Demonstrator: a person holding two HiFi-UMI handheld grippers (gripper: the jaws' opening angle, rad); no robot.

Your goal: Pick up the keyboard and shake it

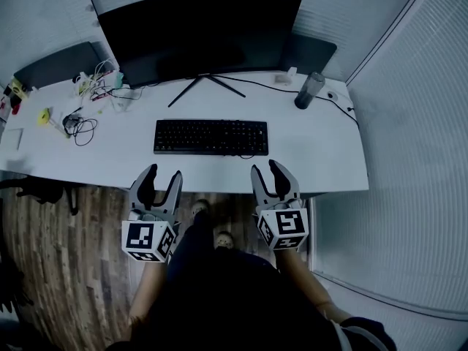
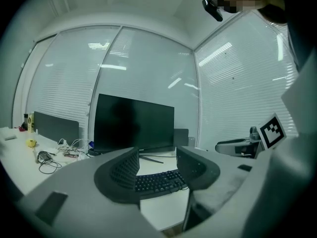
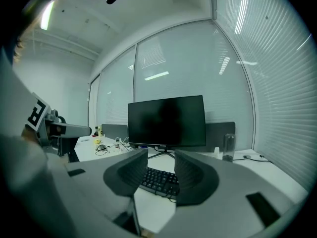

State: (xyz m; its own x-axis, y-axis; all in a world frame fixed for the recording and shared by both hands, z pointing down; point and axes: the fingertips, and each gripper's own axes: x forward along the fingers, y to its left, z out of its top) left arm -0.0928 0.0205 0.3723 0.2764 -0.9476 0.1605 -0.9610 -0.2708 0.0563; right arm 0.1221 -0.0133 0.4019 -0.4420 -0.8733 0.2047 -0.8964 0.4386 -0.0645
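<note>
- Keyboard (image 1: pixel 210 137): black, lying flat on the white desk (image 1: pixel 322 159), its long side parallel to the near edge, in front of the foot of the dark monitor (image 1: pixel 201 28). Neither of my tools touches it.
- My left gripper (image 1: pixel 162 174) hovers with its tips over the desk's near edge, near the keyboard's left end. Its jaws stand moderately apart with nothing between them. In the left gripper view, the keyboard (image 2: pixel 158 181) shows through the gap, farther off on the desk.
- My right gripper (image 1: pixel 267 168) hovers over the same edge, near the keyboard's right end. Its jaws are also apart, by a middling gap, and they hold nothing. In the right gripper view, the keyboard (image 3: pixel 158 181) again lies beyond the gap, apart from the pads.
- The two grippers sit side by side, well apart from each other, and both point toward the desk and the monitor.
- Each gripper carries a marker cube: the left cube (image 1: pixel 150 240) and the right cube (image 1: pixel 284 227) show black-and-white square patterns, not letters.
- The key legends are too small for me to read.
- A dark cylindrical bottle (image 1: pixel 308 91) stands upright to the right of the monitor's foot. A tangle of cables (image 1: pixel 84 126) lies at the desk's left end.
</note>
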